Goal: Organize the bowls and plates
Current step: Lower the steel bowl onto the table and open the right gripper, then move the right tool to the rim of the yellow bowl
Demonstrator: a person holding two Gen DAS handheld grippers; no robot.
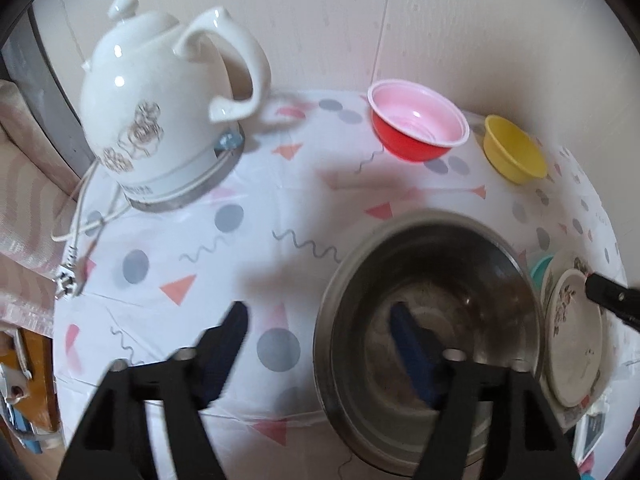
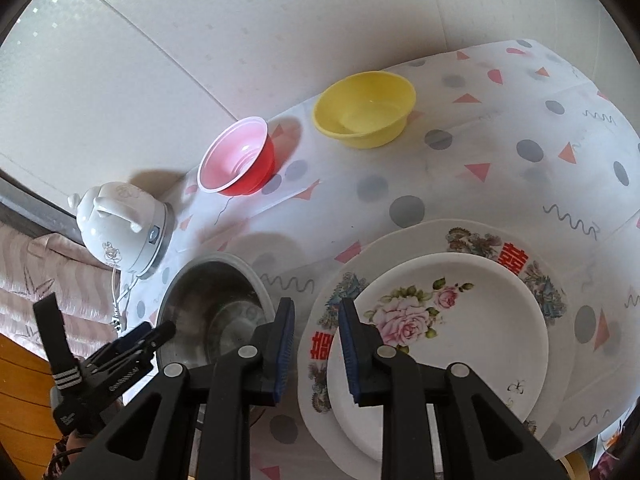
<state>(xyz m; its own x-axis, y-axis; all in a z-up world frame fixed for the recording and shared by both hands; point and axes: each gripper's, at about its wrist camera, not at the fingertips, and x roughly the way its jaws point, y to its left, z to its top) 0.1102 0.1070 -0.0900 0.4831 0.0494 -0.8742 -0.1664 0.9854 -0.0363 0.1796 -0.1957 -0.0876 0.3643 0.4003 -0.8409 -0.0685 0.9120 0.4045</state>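
A steel bowl point(image 1: 432, 300) stands on the patterned table; it also shows in the right wrist view point(image 2: 216, 308). My left gripper point(image 1: 320, 328) is open, one finger inside the bowl and one outside its left wall. A red bowl point(image 1: 418, 122) point(image 2: 240, 156) and a yellow bowl point(image 1: 514, 152) point(image 2: 364, 110) sit at the back. A rose plate point(image 2: 452, 320) lies on a larger patterned plate point(image 2: 532, 248); the stack shows in the left wrist view point(image 1: 576, 340). My right gripper point(image 2: 316, 344) is open over the stack's left edge, holding nothing.
A white ceramic kettle point(image 1: 160, 120) point(image 2: 120, 228) with cord stands at the table's back left. The wall runs behind the table. The tablecloth's point(image 1: 200, 240) front edge drops off near the grippers. A wooden floor point(image 2: 20, 380) lies at the left.
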